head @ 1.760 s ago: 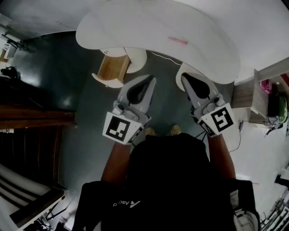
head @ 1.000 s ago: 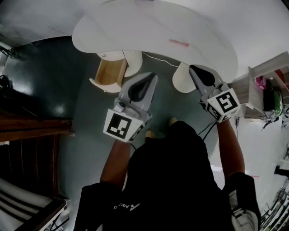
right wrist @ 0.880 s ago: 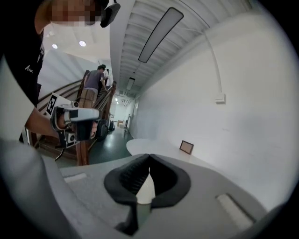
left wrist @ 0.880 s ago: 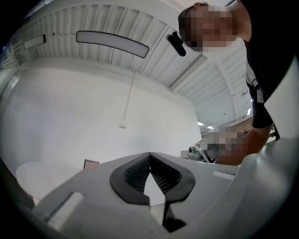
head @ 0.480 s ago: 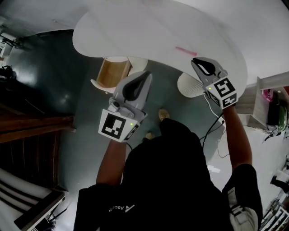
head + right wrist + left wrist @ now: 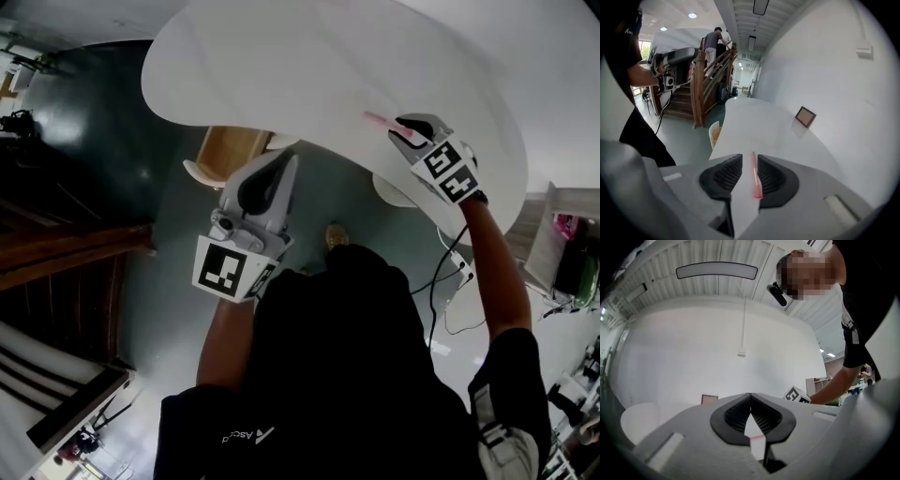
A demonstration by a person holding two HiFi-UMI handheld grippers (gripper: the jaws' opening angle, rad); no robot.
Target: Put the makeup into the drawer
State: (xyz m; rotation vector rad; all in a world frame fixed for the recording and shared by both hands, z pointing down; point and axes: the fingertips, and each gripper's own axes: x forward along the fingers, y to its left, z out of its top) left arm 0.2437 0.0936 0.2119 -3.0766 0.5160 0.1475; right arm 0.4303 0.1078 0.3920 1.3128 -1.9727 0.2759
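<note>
Makeup [image 6: 378, 119], a thin pink stick, lay upper right on the table [image 6: 309, 66], long axis left-right, between the right gripper's [image 6: 405, 129] opening jaws. The left gripper [image 6: 286, 161] was closed, empty.

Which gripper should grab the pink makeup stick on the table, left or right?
Right. The right gripper is at the pink makeup stick on the white table, its jaws opening with the stick between them. The left gripper is shut and short of the table's edge.
</note>
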